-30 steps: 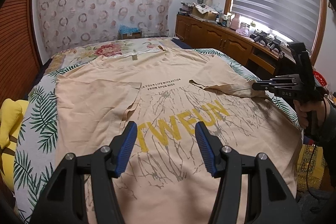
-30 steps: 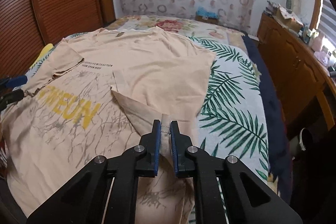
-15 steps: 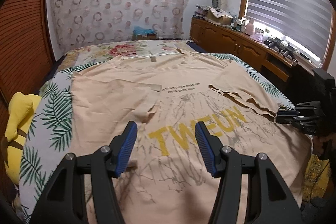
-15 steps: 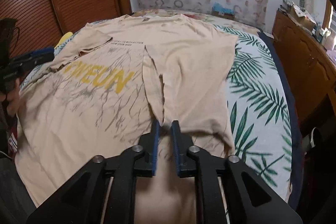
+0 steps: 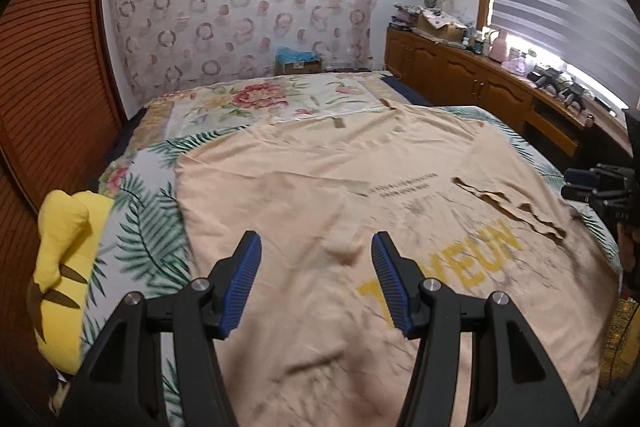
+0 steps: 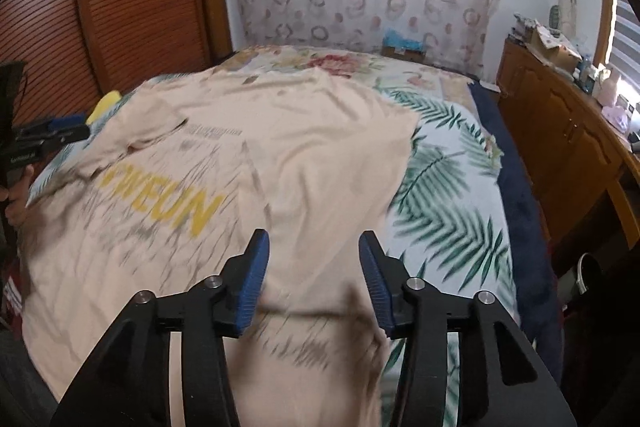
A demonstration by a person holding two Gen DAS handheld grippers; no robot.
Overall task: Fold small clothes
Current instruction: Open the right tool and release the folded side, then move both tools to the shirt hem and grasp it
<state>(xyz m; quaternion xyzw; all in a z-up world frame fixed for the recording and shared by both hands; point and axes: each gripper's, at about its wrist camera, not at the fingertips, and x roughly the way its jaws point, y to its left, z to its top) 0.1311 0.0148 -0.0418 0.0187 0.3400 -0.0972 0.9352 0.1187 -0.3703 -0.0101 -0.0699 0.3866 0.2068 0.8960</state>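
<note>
Both hand-held grippers spread, empty | I saw shirt [image 5: 320, 195] flat on bed [image 6: 452, 195], running lengthwise ahead | neither nearer

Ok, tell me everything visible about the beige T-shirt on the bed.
The beige T-shirt lies spread on the leaf-print bedspread, print side up: yellow letters, small black text, grey crackle lines. It looks like soft knit fabric, lightly wrinkled. Both side parts are folded inward over the body. Neither open gripper holds it.

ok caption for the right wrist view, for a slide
Open right gripper above a beige t-shirt spread on the bed.
</note>
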